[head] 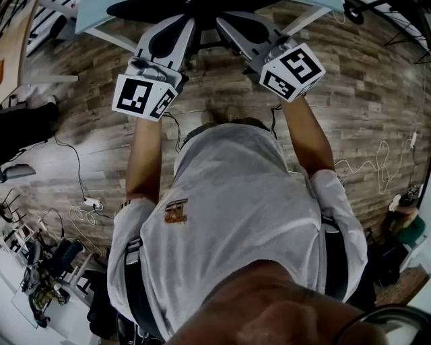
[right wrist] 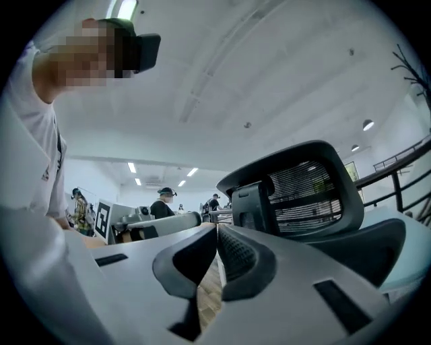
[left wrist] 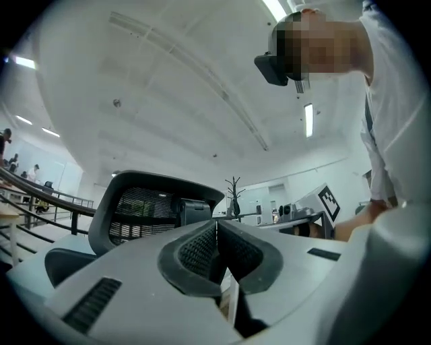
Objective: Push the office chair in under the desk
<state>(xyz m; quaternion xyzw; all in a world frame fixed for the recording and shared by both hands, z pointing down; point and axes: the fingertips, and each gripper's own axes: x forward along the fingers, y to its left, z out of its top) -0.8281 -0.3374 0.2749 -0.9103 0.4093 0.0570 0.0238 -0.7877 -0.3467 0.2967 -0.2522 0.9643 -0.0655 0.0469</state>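
The black office chair [head: 159, 8] stands just ahead of me at the top of the head view, beside the pale blue desk [head: 91, 15]. Its mesh backrest [left wrist: 135, 210] fills the left of the left gripper view and the right of the right gripper view [right wrist: 315, 195]. My left gripper [head: 184, 23] points level at the chair, its jaws shut with nothing between them. My right gripper [head: 225, 19] is alongside it, also shut and empty. In the gripper views the closed tips [left wrist: 217, 224] [right wrist: 217, 228] sit in front of the backrest; whether they touch it I cannot tell.
Wooden floor [head: 350, 114] with loose cables and a power strip [head: 91, 201] at the left. Dark bags and gear [head: 47, 269] lie lower left. White desk legs [head: 111, 39] run near the chair. A person in a cap [right wrist: 163, 202] stands in the background.
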